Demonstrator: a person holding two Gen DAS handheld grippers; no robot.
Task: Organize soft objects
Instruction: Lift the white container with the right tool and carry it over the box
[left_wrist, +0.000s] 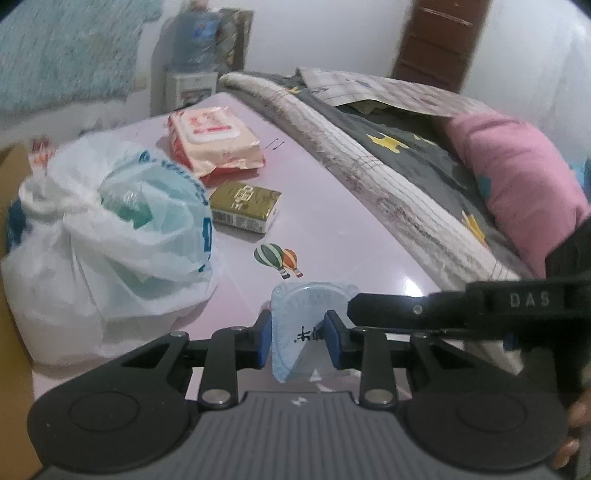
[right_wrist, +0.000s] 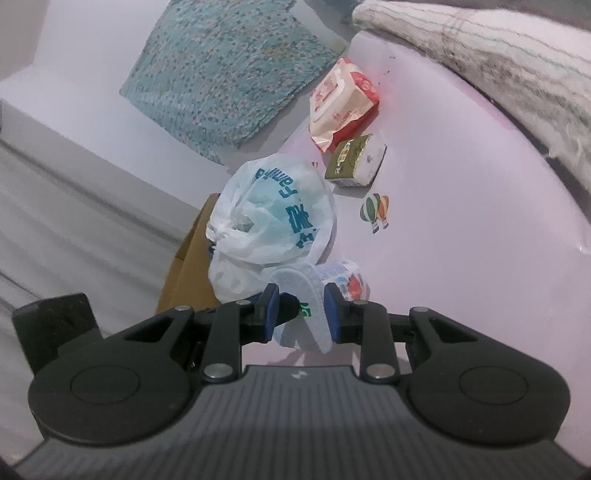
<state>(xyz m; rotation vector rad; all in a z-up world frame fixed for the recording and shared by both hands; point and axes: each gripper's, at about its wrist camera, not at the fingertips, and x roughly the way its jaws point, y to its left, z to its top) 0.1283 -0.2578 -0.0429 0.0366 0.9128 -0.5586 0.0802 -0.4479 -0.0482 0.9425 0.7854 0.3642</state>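
I see both tools pinching one pale blue packet (left_wrist: 308, 332): left tool (left_wrist: 298, 341) and right tool (right_wrist: 301, 314), low over the pink table (left_wrist: 332, 229); white plastic bag (left_wrist: 110, 236) just left; gold pack (left_wrist: 245, 206), wipes pack (left_wrist: 216, 142) beyond; bedding (left_wrist: 388, 177) bounds the right.

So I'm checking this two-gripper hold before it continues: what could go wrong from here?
1. Both the left gripper and right gripper pinch the same thin clear packet; pulling apart could tear it.
2. The white plastic bag sits close by, so a swing might snag or topple it.
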